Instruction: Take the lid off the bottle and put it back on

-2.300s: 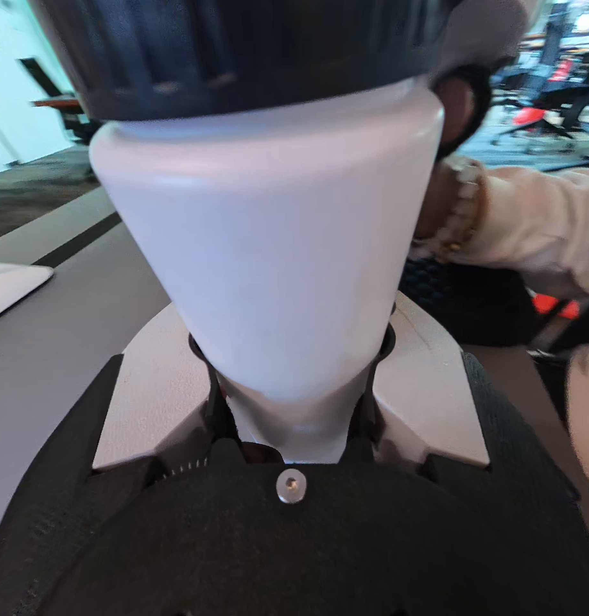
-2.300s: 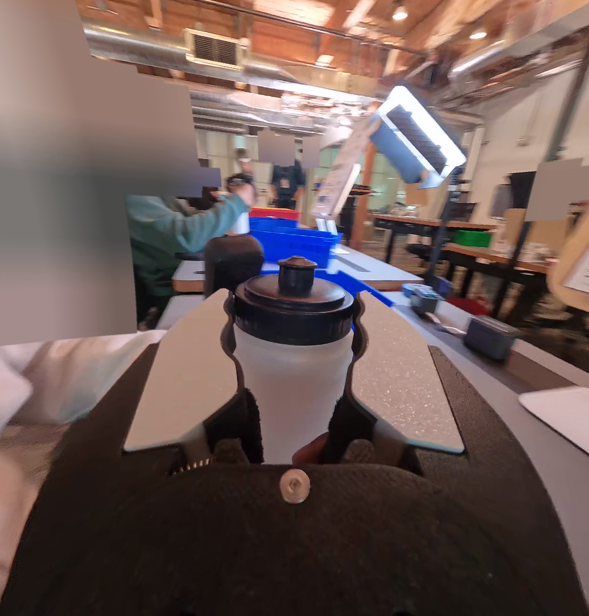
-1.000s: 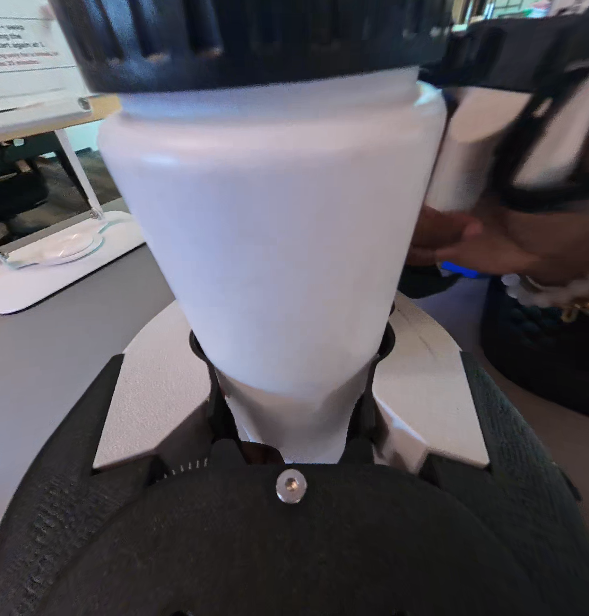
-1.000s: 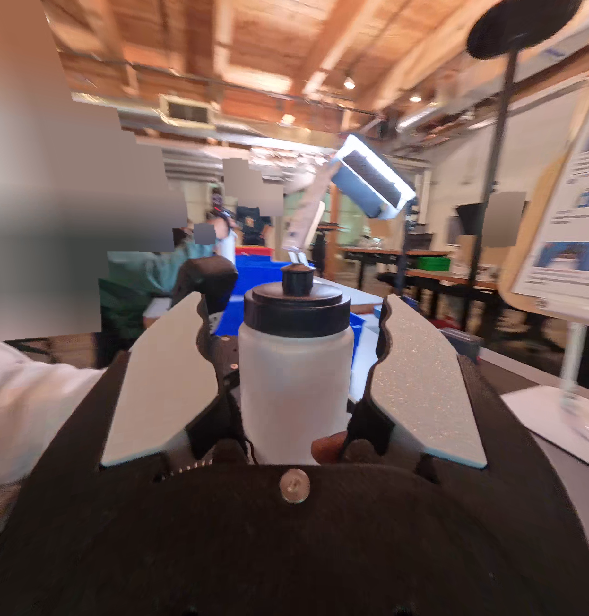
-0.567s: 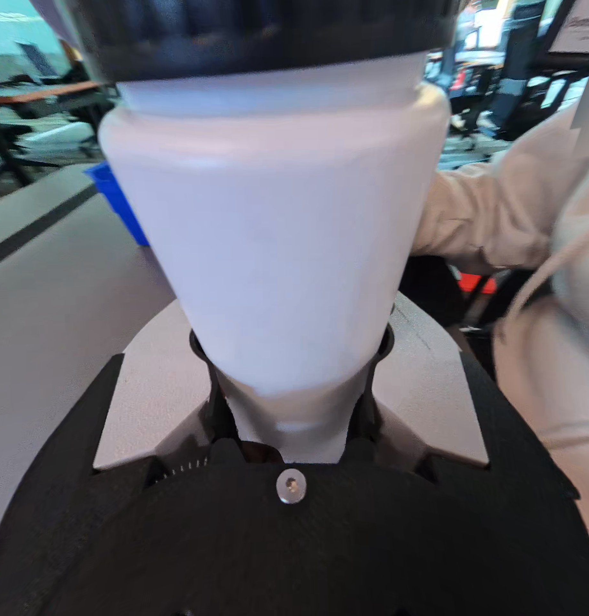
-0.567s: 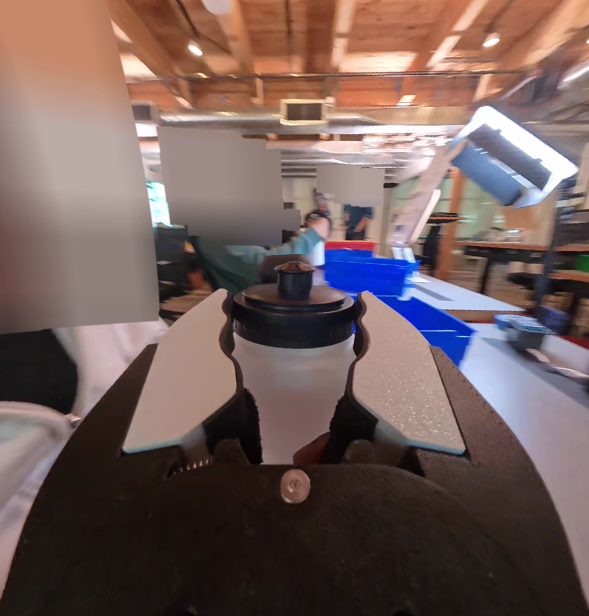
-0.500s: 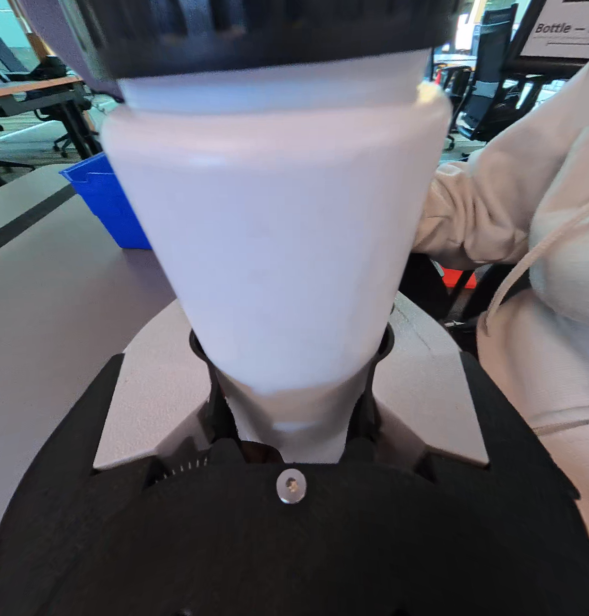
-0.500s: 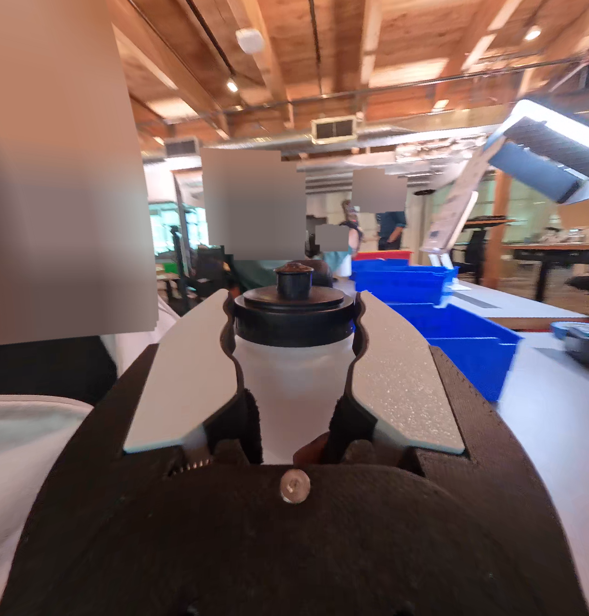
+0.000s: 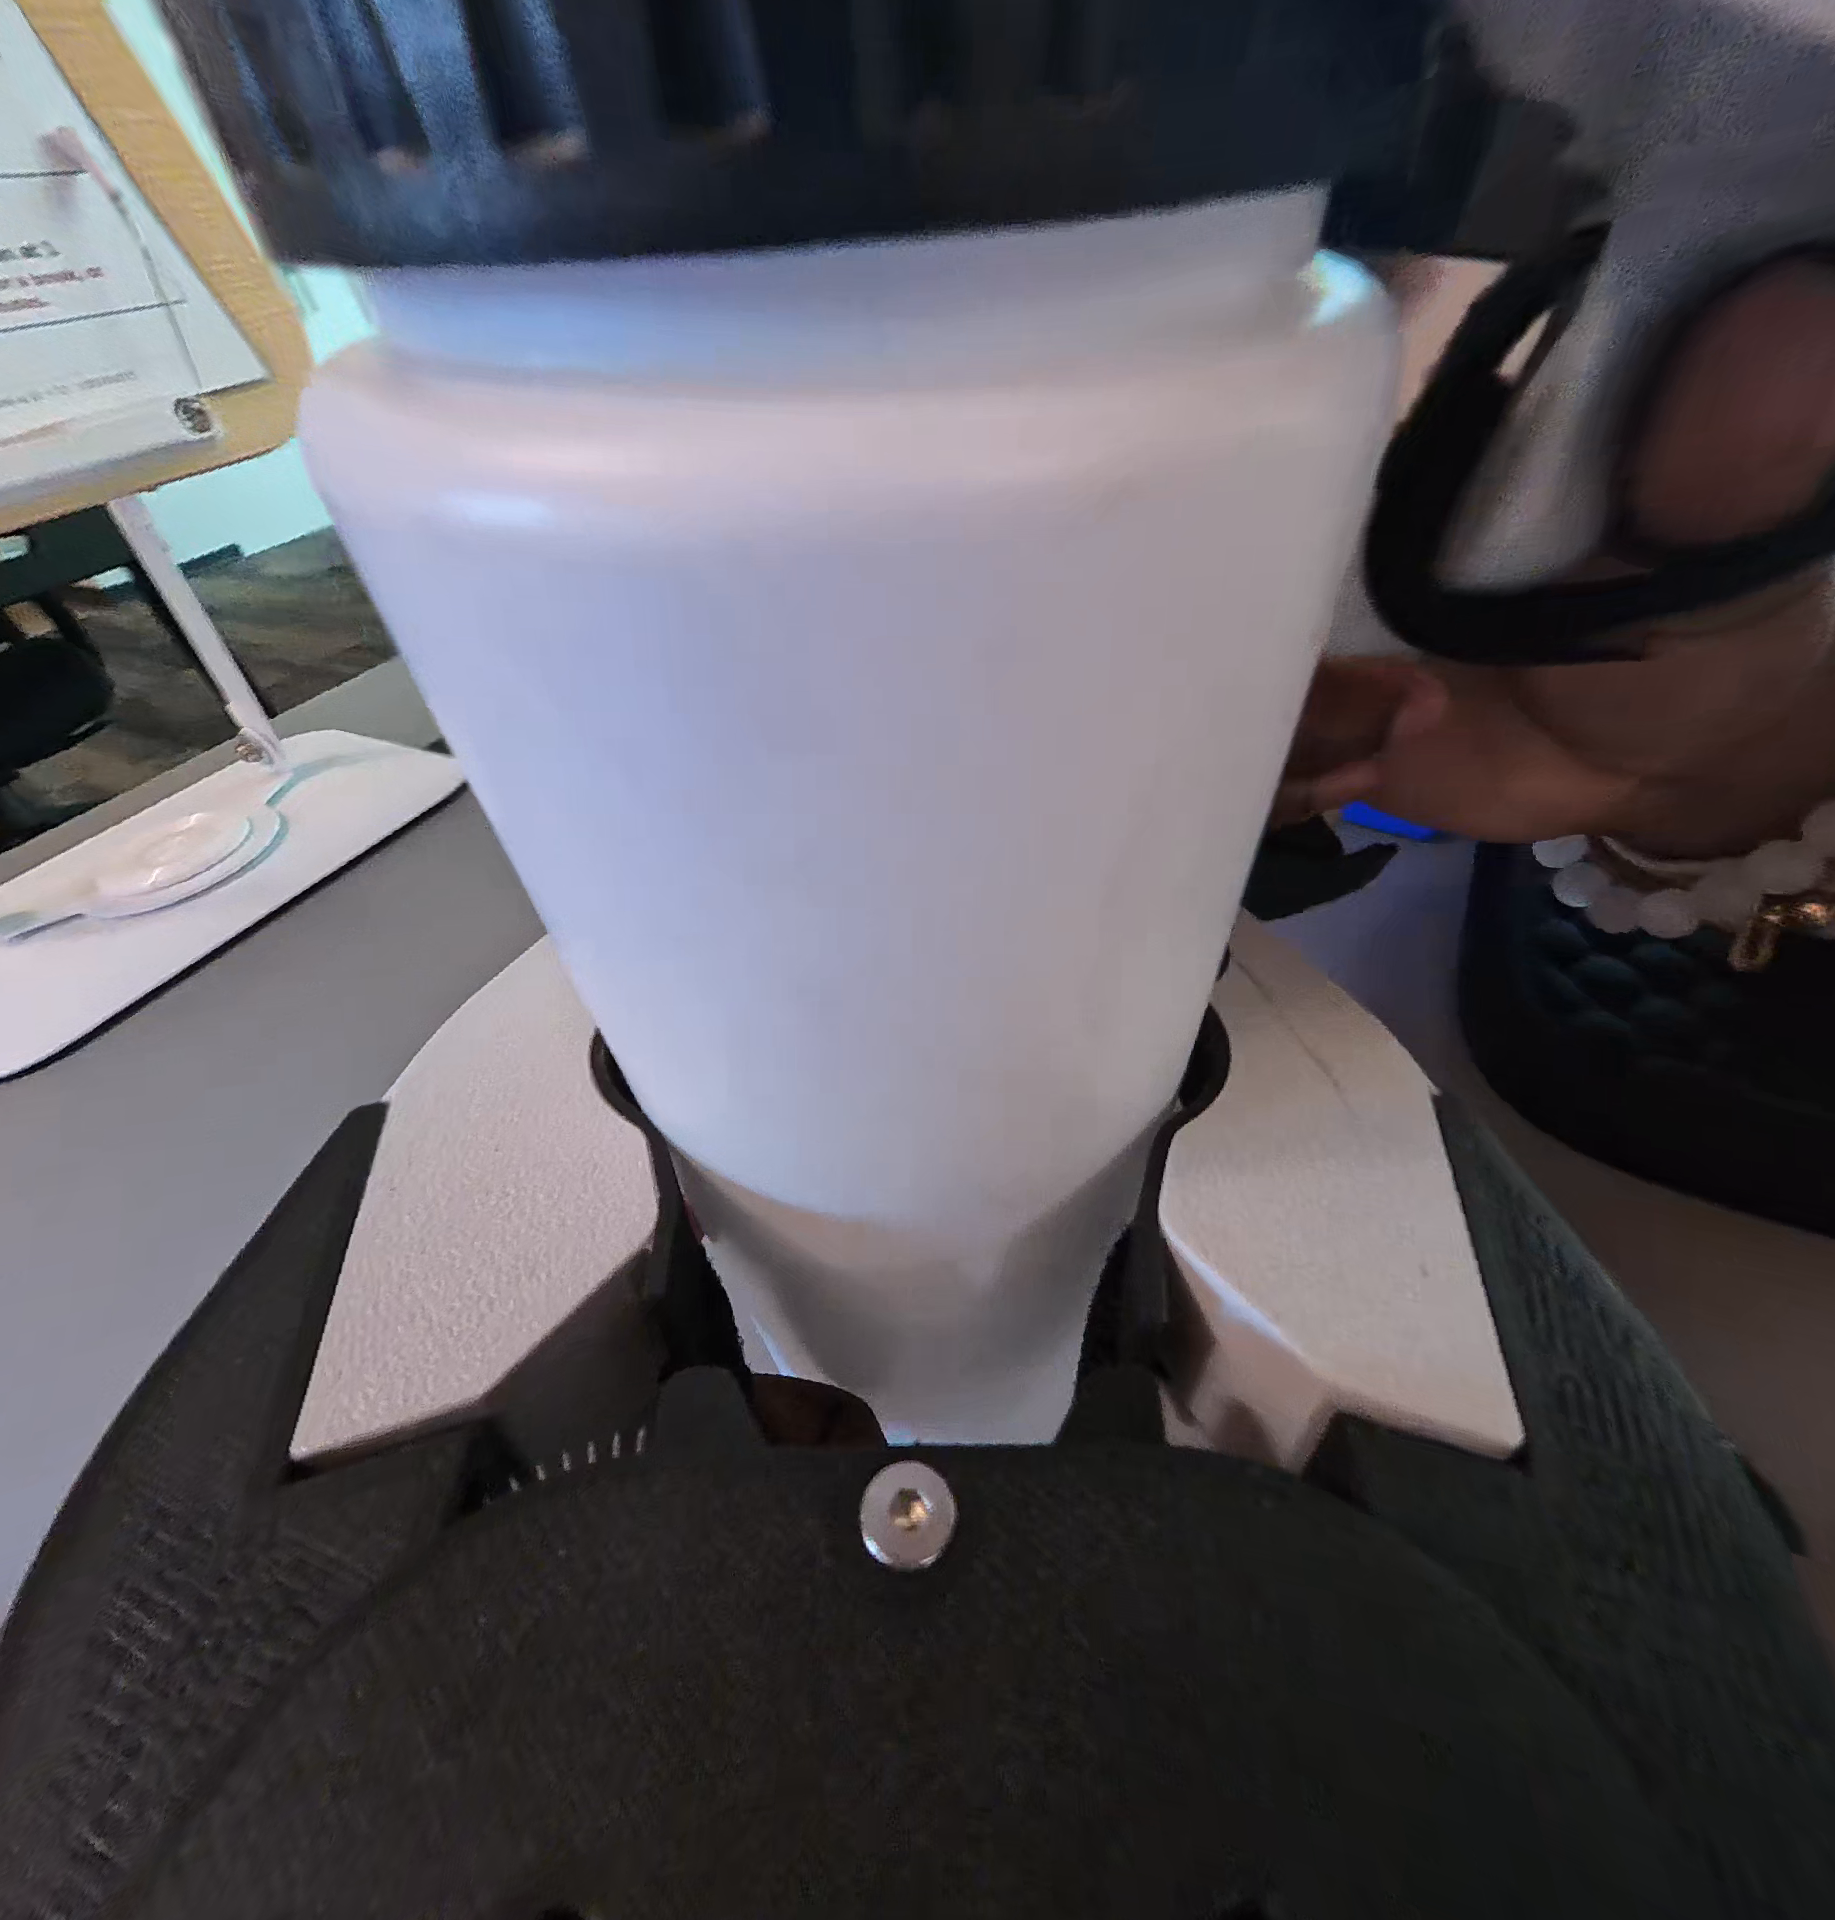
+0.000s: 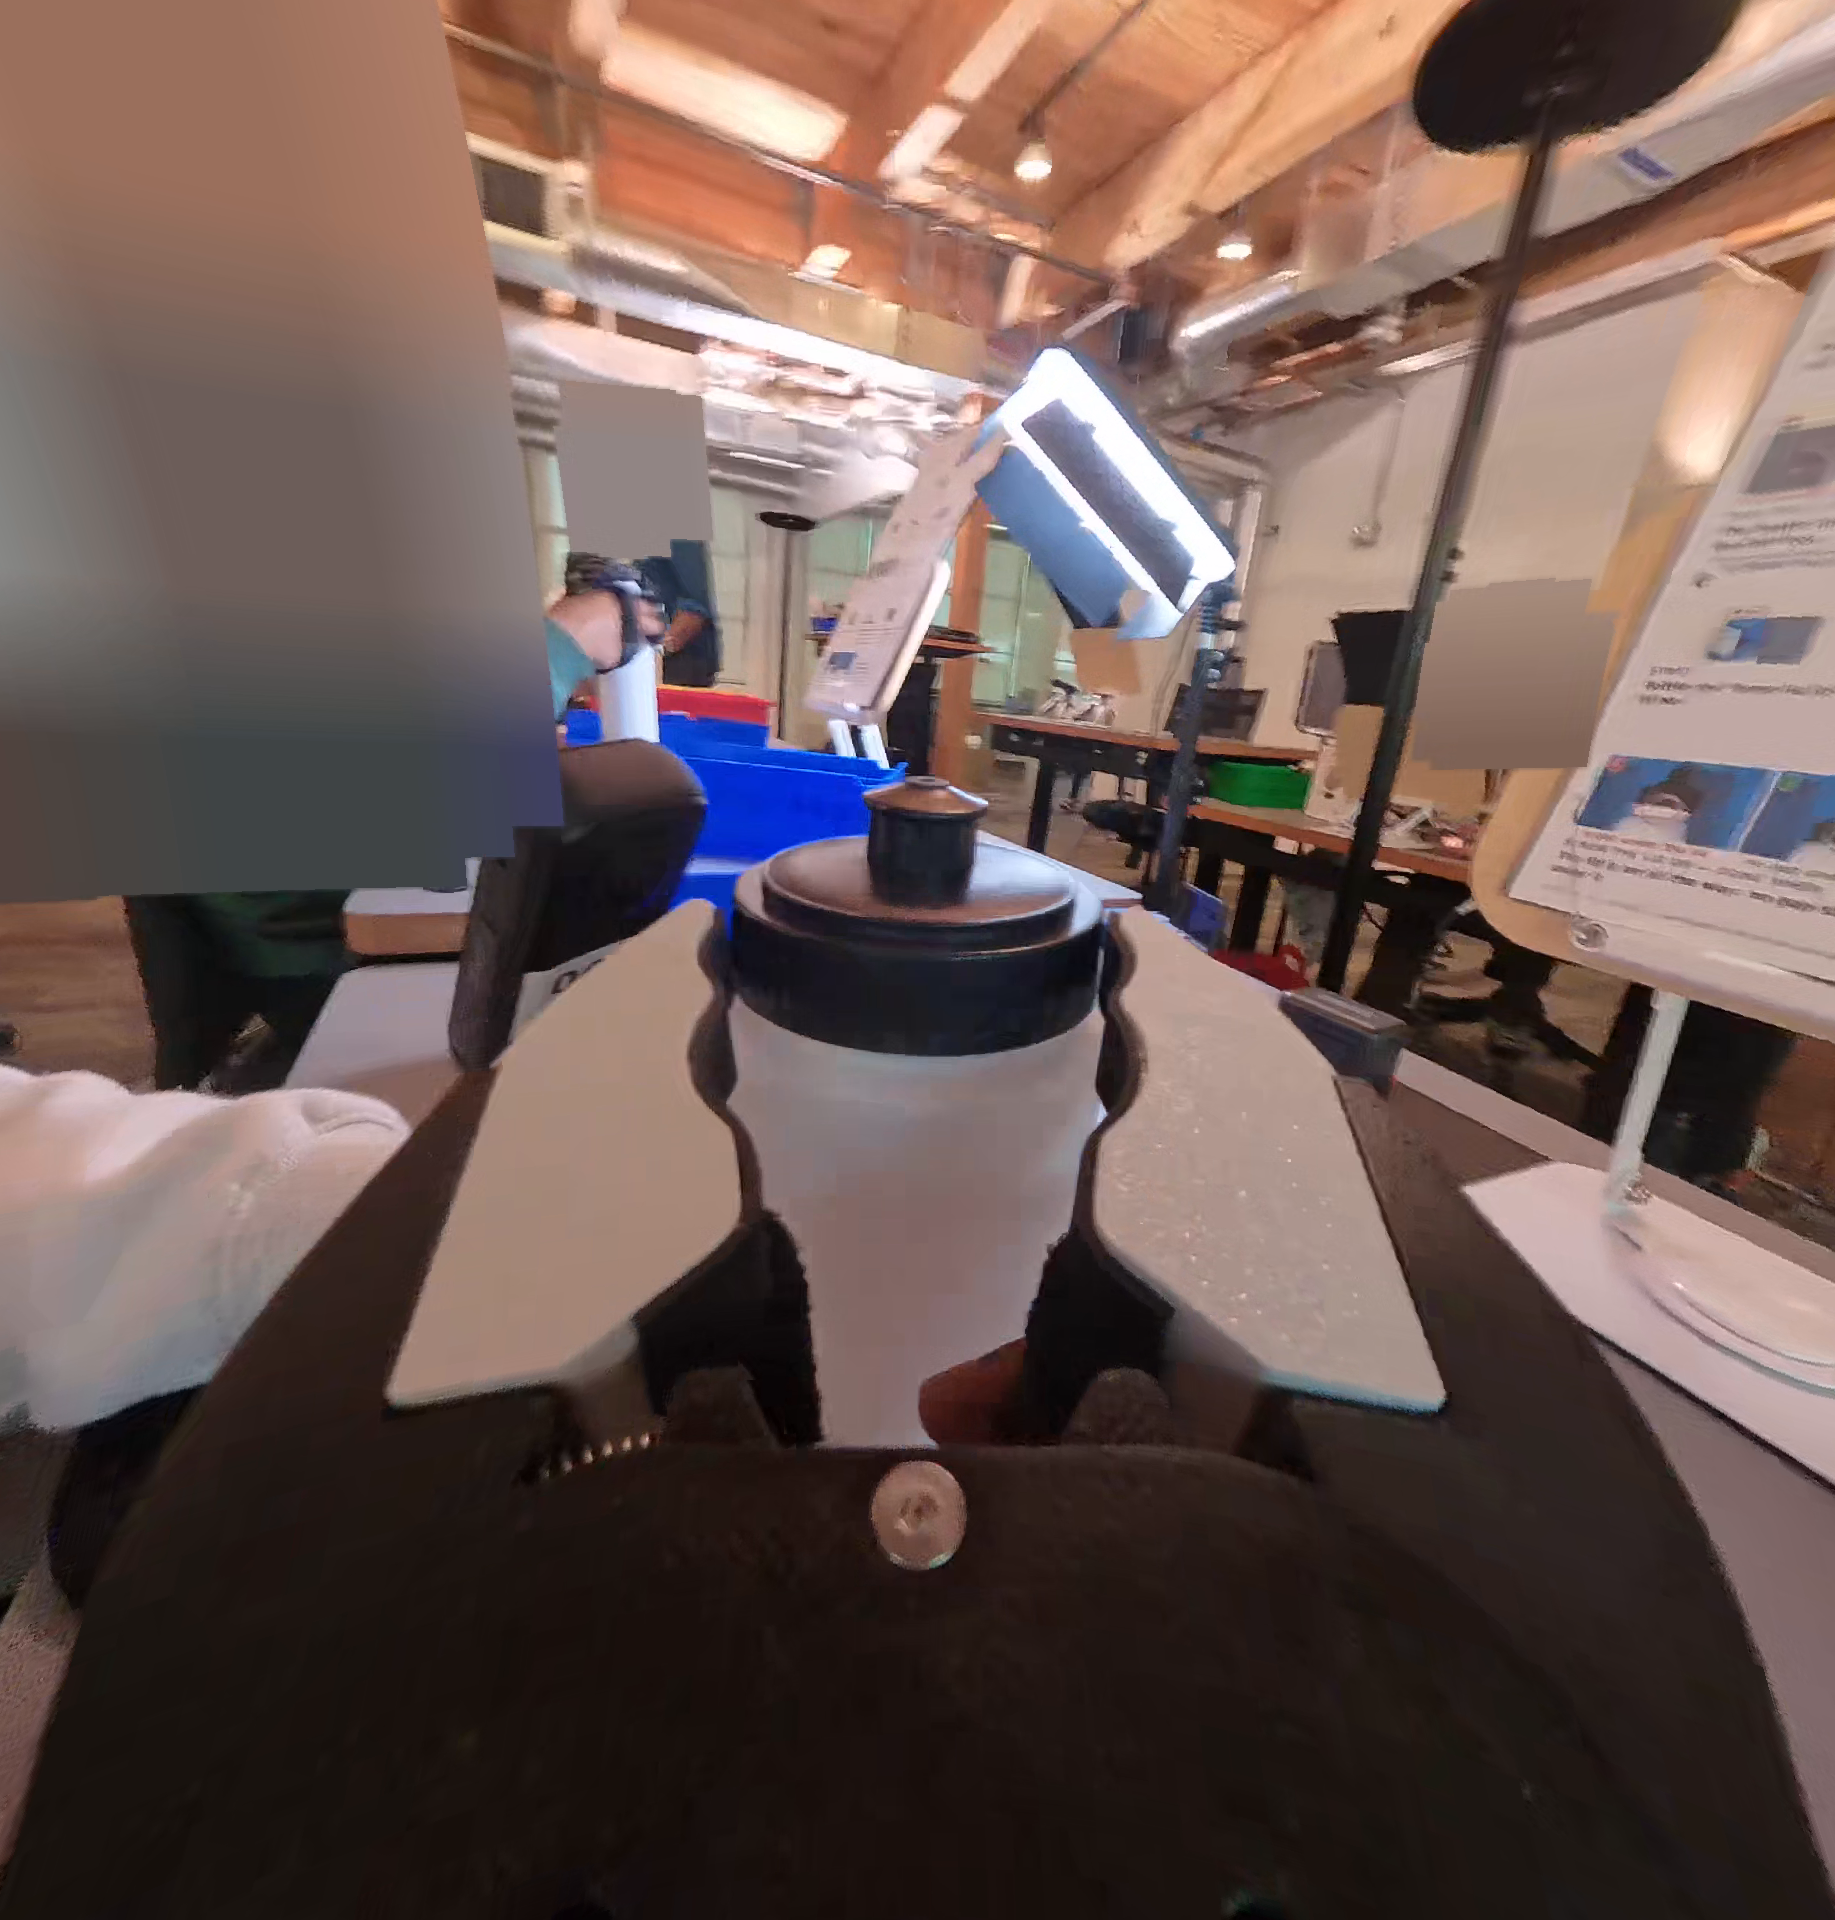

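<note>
Lid point(image 10: 918, 940) sits on the bottle point(image 9: 861, 727), right jaws pinching it, left jaws clamping the body; removal apparently pending.

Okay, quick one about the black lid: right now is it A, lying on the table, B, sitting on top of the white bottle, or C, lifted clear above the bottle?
B: in the right wrist view the black lid sits on the neck of the white bottle, with the right tool closed against its sides.
</note>
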`<action>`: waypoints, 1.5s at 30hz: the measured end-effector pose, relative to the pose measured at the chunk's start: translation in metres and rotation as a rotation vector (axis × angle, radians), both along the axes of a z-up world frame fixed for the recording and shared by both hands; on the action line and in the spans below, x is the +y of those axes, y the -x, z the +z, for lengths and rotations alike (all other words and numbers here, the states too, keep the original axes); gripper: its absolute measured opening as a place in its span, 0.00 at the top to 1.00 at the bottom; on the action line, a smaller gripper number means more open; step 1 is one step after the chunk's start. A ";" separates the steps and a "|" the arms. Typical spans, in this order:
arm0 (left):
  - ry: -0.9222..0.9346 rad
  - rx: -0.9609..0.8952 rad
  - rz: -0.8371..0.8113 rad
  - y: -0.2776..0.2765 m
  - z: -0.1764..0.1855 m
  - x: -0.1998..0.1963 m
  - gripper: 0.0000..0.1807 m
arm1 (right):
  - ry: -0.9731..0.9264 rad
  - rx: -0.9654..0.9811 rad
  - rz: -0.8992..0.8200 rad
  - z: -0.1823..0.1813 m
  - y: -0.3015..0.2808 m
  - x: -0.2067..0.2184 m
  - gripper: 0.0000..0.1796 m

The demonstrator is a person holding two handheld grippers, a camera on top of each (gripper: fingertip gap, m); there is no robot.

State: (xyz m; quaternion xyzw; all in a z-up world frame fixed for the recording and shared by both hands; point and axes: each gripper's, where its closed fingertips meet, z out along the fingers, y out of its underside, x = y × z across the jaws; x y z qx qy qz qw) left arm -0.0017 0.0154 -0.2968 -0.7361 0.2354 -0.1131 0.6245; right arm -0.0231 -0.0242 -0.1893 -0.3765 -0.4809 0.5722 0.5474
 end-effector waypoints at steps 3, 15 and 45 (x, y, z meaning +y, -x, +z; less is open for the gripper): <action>-0.002 -0.004 -0.109 -0.011 0.000 -0.009 0.44 | -0.025 0.004 0.085 0.001 -0.005 -0.010 0.62; 0.040 -0.086 -0.558 -0.057 0.010 -0.060 0.44 | 0.195 0.119 0.660 0.016 -0.035 -0.043 0.61; -0.062 -0.013 0.072 0.014 0.018 -0.002 0.44 | 0.092 0.182 0.158 0.022 -0.022 0.003 0.41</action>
